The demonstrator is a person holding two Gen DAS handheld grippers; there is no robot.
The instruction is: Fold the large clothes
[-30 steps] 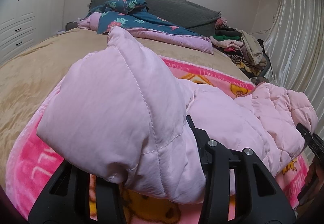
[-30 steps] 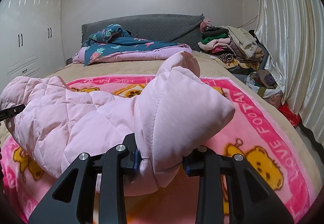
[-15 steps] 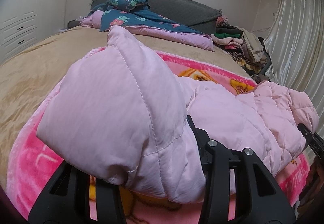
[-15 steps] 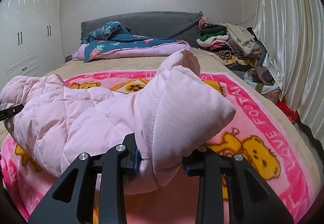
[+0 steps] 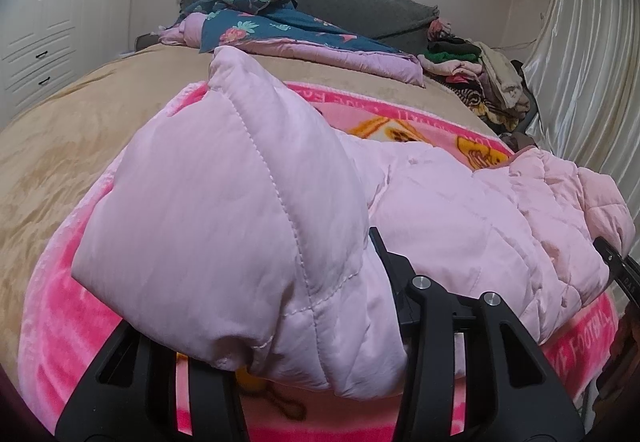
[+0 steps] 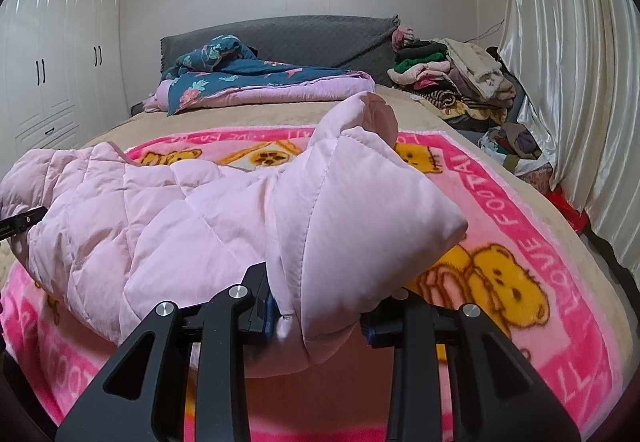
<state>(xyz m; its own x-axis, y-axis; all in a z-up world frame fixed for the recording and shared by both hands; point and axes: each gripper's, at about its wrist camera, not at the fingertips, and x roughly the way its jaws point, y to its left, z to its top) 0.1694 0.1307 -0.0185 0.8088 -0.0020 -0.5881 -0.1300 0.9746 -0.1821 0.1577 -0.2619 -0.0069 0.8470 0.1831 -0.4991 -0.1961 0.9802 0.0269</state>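
One pink jacket (image 5: 248, 210), two grippers

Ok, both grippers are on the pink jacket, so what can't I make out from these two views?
- Left wrist view: the left gripper jaws' contact, buried under the pale pink quilted puffer jacket.
- Right wrist view: the right gripper pads, covered by jacket folds.
- Both views: the jacket's underside, zip and far sleeve.
- The pink teddy-bear fleece blanket: lettering cut off and blurred.

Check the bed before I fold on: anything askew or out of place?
Nothing damaged or spilled. The pink jacket hangs bunched between the left gripper and right gripper, sagging onto the pink bear blanket. The clothes pile by the headboard looks untidy.
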